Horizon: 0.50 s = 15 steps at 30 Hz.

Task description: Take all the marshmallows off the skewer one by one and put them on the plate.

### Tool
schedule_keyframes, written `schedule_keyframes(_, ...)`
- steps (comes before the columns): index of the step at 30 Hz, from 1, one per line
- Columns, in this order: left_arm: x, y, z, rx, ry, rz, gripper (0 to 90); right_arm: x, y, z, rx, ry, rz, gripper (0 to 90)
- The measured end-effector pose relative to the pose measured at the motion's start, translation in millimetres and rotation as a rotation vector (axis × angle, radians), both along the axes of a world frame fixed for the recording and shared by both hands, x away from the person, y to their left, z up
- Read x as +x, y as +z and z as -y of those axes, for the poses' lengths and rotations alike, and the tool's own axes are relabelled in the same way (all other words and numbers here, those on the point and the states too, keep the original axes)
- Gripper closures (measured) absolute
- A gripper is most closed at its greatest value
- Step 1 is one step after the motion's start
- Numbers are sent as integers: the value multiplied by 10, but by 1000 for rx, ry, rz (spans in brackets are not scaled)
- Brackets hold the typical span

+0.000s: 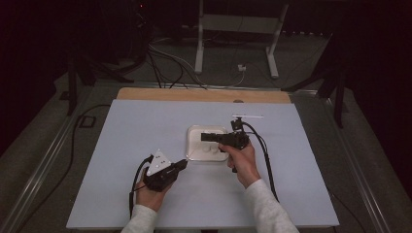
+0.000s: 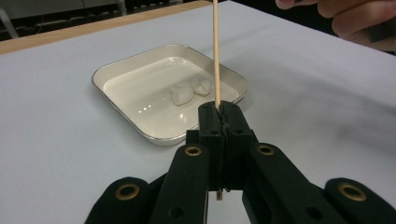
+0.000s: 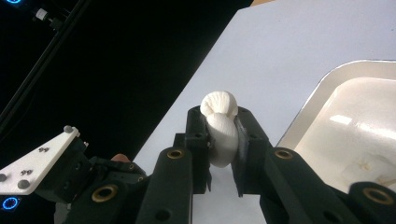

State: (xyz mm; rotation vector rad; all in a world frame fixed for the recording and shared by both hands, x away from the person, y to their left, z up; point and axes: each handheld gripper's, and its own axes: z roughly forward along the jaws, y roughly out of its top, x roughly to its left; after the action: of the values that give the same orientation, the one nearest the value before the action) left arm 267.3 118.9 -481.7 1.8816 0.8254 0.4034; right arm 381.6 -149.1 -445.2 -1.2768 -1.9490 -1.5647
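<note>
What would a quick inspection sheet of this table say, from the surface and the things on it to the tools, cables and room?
Surface: pale sheet over a wooden tabletop.
Job's things: white tray holding two white dumpling-like pieces; a thin wooden skewer; a third white piece.
Clutter: nothing seen.
Grippers: left gripper shut on the skewer, which stands upright in the left gripper view; right gripper shut on the white piece, held over the tray in the high view.
Cables: one trails from each gripper; more lie on the floor beyond the table.
Surroundings: dark room, white frame legs behind the table.
</note>
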Motion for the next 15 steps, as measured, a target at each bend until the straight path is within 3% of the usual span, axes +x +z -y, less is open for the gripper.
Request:
schedule_keyframes(5, -4, -2, 2, 20, -2, 1, 900, 15, 18, 40, 2, -15, 0, 787)
schedule_keyframes(6, -8, -26, -3, 62, 8, -4, 900, 20, 24, 58, 7, -26, 2, 793)
schedule_keyframes(8, -1, -85, -69, 62, 30, -28, 900, 58, 79, 218, 60, -109, 12, 800)
schedule_keyframes(9, 8, -93, -97, 55, 39, -34, 900, 82, 134, 324, 64, -140, 25, 800)
schedule_keyframes(11, 31, -79, -154, 12, 53, -40, 900, 82, 222, 436, 3, -156, 60, 798)
schedule_keyframes(15, 35, -75, -141, 0, 61, -41, 900, 81, 256, 516, -77, -161, 91, 790)
